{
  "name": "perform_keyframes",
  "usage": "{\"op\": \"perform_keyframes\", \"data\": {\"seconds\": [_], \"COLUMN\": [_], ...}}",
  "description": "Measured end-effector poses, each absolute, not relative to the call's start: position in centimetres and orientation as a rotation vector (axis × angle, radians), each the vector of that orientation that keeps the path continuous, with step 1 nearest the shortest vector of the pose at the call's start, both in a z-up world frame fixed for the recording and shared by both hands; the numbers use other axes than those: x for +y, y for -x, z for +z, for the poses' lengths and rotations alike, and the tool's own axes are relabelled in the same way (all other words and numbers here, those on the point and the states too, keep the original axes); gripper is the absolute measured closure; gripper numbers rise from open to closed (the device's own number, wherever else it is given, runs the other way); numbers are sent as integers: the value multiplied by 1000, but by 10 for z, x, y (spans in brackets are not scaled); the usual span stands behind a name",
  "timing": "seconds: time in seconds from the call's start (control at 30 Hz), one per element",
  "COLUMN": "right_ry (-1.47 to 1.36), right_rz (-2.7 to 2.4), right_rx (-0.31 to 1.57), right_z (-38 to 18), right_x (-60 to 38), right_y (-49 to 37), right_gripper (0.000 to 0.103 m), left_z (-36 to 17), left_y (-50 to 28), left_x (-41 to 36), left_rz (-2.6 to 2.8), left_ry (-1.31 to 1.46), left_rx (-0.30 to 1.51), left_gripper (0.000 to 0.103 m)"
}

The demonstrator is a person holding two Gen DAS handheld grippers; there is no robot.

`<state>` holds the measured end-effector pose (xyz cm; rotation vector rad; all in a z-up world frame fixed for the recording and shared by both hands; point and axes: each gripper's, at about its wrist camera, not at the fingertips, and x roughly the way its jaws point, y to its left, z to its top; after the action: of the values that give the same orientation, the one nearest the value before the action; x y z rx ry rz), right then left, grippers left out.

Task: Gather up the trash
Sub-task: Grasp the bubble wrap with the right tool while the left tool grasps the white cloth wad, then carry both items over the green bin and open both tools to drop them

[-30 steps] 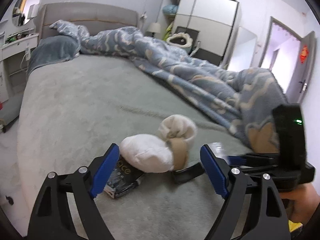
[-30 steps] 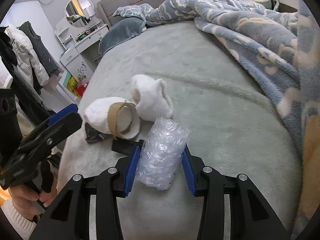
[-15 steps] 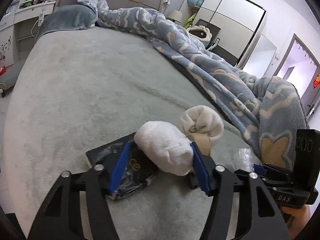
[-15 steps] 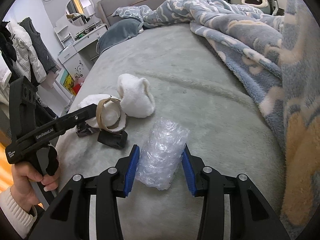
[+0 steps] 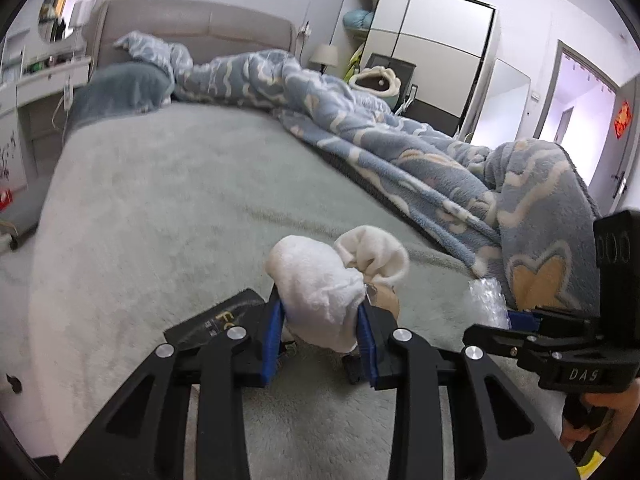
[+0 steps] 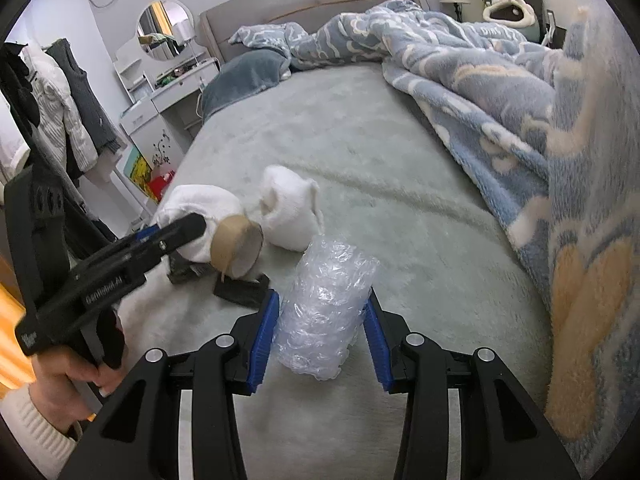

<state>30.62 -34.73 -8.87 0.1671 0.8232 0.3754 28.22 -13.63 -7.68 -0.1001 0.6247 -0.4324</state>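
My left gripper (image 5: 322, 324) is shut on a white fluffy wad (image 5: 316, 284) with a brown cardboard tube end (image 6: 236, 246), just above the grey bedcover. My right gripper (image 6: 320, 328) is shut on a roll of clear bubble wrap (image 6: 326, 308), which rests on the bed. The bubble wrap also shows at the right in the left wrist view (image 5: 486, 302). A second white wad (image 6: 290, 210) lies just beyond. A flat black packet (image 5: 218, 318) lies under the left gripper, and a small black piece (image 6: 240, 292) lies beside the tube.
A rumpled blue patterned blanket (image 5: 400, 148) covers the right side of the bed (image 5: 160, 200). A grey pillow (image 6: 244, 76) lies by the headboard. A white dresser (image 6: 168, 100) and hanging clothes (image 6: 60, 100) stand left of the bed, a wardrobe (image 5: 432, 52) and door at the far right.
My left gripper moved onto the white wad and closed on it, then lifted it slightly. My right gripper stays shut on the bubble wrap, hardly moved.
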Motion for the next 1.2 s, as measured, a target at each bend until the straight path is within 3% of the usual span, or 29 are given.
{"op": "perform_keyframes", "data": {"seconds": [0.4,1.2], "right_ry": [-146,-163], "right_rz": [380,418], "right_rx": [799,744], "right_z": [-79,-75], "right_x": [-320,-255], "right_y": [-285,-201], "right_gripper": [60,60], "left_z": [-60,-34], "left_y": [-247,-146], "left_x": [-133,-43], "left_rz": [-408,-354], "left_ry": [-69,1], "left_rx": [568,576], "left_gripper": [68,68]}}
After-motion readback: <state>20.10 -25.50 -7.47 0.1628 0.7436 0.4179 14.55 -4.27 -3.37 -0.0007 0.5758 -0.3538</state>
